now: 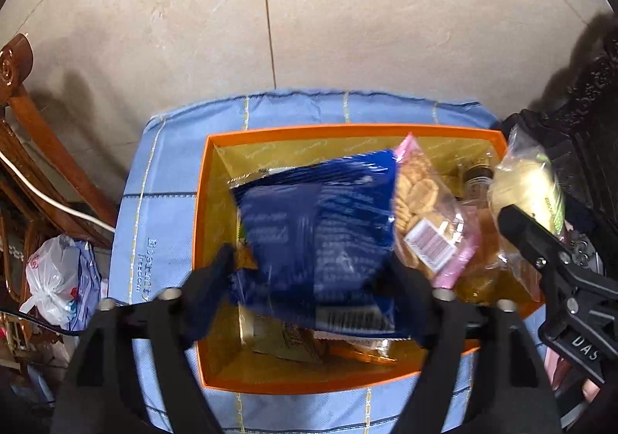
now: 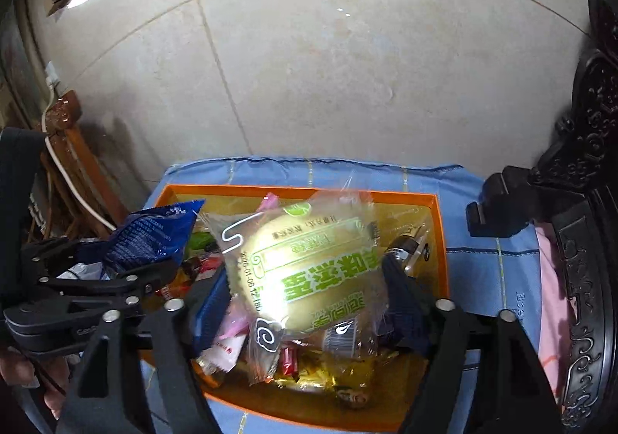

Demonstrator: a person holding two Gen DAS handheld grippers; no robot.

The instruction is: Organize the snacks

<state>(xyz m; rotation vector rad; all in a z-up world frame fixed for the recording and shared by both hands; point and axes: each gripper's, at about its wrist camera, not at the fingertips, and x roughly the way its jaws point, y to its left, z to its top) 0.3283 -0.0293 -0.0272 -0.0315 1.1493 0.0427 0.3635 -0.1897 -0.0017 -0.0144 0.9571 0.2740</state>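
Observation:
An orange box (image 1: 201, 202) with a gold lining stands on a blue checked cloth (image 1: 162, 171). It holds several snacks, among them a pink pack of biscuits (image 1: 425, 210). My left gripper (image 1: 309, 264) is shut on a blue snack bag (image 1: 320, 233) and holds it above the box. My right gripper (image 2: 305, 275) is shut on a round yellow cake in clear wrap (image 2: 309, 264) above the box (image 2: 442, 237). The right gripper (image 1: 540, 244) also shows at the right of the left wrist view with the cake (image 1: 521, 194). The left gripper (image 2: 96, 283) and blue bag (image 2: 150, 237) show at the left of the right wrist view.
A wooden chair (image 1: 34, 163) with a white cable (image 1: 50, 198) stands left of the cloth, with a white plastic bag (image 1: 54, 275) below it. Dark carved furniture (image 2: 579, 202) rises at the right. Pale floor tiles (image 1: 347, 9) lie beyond the cloth.

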